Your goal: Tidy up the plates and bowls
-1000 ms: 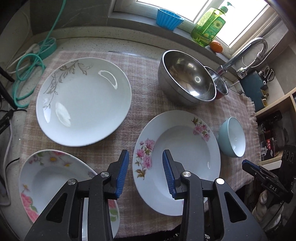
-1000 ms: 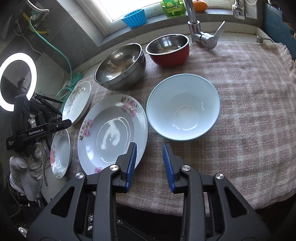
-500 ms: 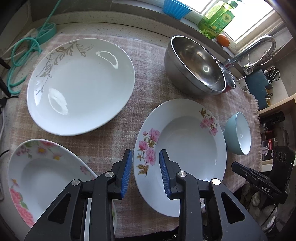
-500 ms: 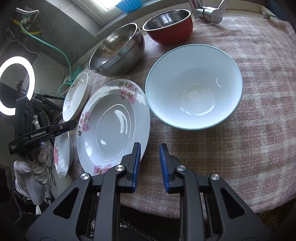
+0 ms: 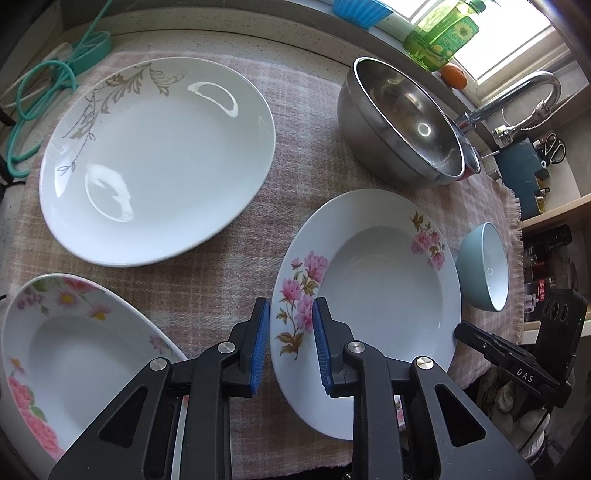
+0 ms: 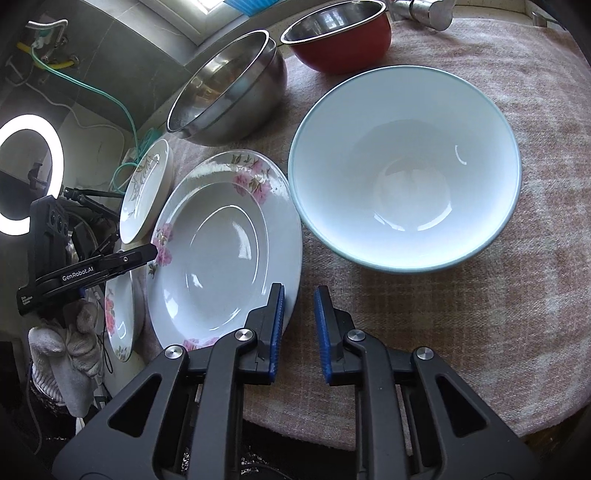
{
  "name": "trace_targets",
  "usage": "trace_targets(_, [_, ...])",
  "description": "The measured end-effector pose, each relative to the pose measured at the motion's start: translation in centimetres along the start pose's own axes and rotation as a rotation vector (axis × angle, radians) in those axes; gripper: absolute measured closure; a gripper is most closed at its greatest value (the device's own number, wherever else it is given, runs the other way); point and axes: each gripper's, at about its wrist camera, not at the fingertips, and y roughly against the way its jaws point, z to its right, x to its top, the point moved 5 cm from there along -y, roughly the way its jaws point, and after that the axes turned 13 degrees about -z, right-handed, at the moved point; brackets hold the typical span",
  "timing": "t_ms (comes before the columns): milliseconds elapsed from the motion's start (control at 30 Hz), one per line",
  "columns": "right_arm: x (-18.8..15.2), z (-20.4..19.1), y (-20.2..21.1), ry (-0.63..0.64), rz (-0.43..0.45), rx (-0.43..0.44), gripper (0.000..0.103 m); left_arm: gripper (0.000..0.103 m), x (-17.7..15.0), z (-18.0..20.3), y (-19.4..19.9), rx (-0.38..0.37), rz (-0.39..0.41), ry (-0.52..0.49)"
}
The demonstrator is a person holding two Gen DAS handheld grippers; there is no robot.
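A deep white plate with pink flowers lies on the checked cloth. My left gripper hangs at its left rim. Its jaws are closing, with the rim showing in the gap and the pads not pressing on it. My right gripper is at the plate's right rim, jaws closing, mostly cloth in the gap. A light blue bowl stands right of the plate. A big leaf-patterned plate, a second flowered plate, a steel bowl and a red bowl surround it.
A tap, a green soap bottle, an orange and a blue cup stand along the back sill. A green hose lies at the far left. A ring light and a gloved hand are beyond the counter's edge.
Both grippers have sunk toward the flowered plate, which looms larger, and both pairs of jaws have narrowed. The dishes have not moved.
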Motion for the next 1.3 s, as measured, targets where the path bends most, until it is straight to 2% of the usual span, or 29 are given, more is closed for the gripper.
trace_targets(167, [0.3,-0.5,-0.3,0.020,-0.008,-0.003,0.091,0.083,0.0,-0.2,-0.3,-0.002,-0.009,-0.004])
trace_targets(767, [0.1,-1.2,-0.6,0.073,-0.049,-0.054,0.090,0.083,-1.6,0.0,-0.1,0.010,-0.007,-0.006])
trace_targets(1300, [-0.2,-1.2,-0.7,0.092,-0.062,-0.060,0.090,0.083,-2.4,0.4,-0.4,0.012,-0.008,0.008])
